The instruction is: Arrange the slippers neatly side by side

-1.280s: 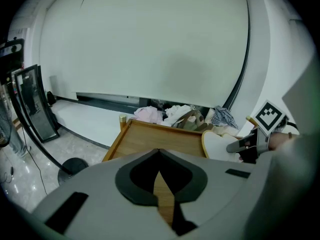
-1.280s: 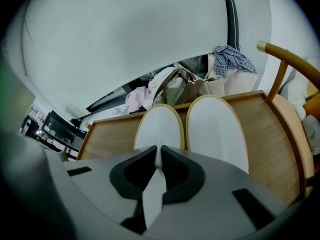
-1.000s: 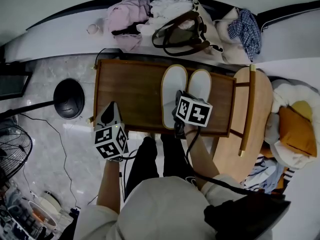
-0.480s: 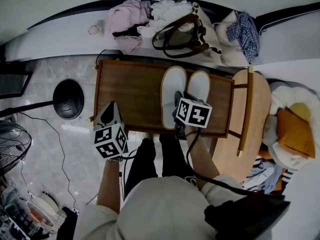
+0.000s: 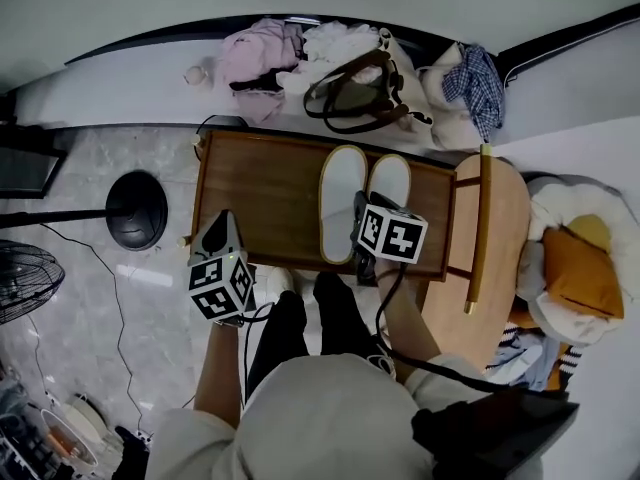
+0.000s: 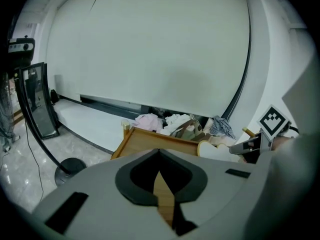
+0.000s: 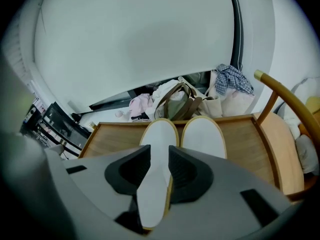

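Note:
Two white slippers lie side by side, soles up, on the wooden table (image 5: pixel 260 183): the left slipper (image 5: pixel 342 200) and the right slipper (image 5: pixel 390 183). My right gripper (image 5: pixel 358 213) hovers over the near end of the left slipper (image 7: pixel 159 134), its jaws opening. The slipper shows in the gap between the pads, which do not press on it. The right slipper (image 7: pixel 202 136) lies just beside it. My left gripper (image 5: pixel 222 223) is shut and empty at the table's near left edge. In the left gripper view its jaws (image 6: pixel 159 153) meet above the table (image 6: pixel 140 136).
Beyond the table lie a brown-handled bag (image 5: pixel 355 83), pink clothes (image 5: pixel 255 53) and a checked cloth (image 5: pixel 475 83). A wooden chair (image 5: pixel 480 228) stands at the table's right, with cushions (image 5: pixel 570 268) past it. A black round stand base (image 5: pixel 135 208) and cables are on the floor at left.
The head view has shifted slightly. The right gripper stays over the near end of the left slipper. The slippers and the left gripper keep their places.

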The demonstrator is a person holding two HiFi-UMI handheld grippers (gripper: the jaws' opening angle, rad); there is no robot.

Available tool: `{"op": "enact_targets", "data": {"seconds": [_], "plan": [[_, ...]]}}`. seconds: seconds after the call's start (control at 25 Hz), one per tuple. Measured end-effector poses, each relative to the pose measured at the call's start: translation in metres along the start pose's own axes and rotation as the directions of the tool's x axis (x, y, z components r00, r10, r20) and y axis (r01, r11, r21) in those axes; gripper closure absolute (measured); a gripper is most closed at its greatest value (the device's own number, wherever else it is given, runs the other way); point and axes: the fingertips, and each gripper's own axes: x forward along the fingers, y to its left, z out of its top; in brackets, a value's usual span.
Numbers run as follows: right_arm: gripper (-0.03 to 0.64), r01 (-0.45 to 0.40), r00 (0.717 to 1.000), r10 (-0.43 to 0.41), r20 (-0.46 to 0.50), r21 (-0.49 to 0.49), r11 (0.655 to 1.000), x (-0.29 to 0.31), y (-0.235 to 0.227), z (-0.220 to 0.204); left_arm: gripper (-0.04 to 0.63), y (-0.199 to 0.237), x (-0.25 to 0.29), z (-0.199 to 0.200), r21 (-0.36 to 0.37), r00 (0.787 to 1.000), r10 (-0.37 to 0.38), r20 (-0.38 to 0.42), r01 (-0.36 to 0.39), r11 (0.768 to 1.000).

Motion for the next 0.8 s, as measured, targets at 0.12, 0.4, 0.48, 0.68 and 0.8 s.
{"op": "enact_targets", "data": {"seconds": [0.12, 0.4, 0.48, 0.68, 0.8], "plan": [[0.492, 0.013, 0.999, -0.013, 0.029, -0.006, 1.0, -0.015, -0.006, 0.008, 0.578, -0.001, -0.008, 0.007, -0.014, 1.0, 0.006, 0.024, -0.006, 1.0], [0.513, 0.042, 0.994, -0.041, 0.106, -0.011, 0.999, -0.058, -0.022, 0.031, 0.578, -0.013, -0.021, 0.035, -0.02, 0.996, -0.03, 0.084, 0.032, 0.999], [0.525, 0.046, 0.991, -0.045, 0.126, -0.006, 0.999, -0.07, -0.026, 0.036, 0.578, -0.019, -0.024, 0.044, -0.015, 0.994, -0.048, 0.1, 0.05, 0.999], [0.545, 0.064, 0.983, -0.065, 0.173, 0.015, 0.998, -0.097, -0.039, 0.042, 0.578, -0.04, -0.028, 0.066, 0.014, 0.987, -0.098, 0.13, 0.097, 0.995], [0.555, 0.073, 0.979, -0.075, 0.188, 0.018, 0.997, -0.113, -0.046, 0.041, 0.578, -0.058, -0.031, 0.076, 0.048, 0.981, -0.138, 0.138, 0.133, 0.99]]}}
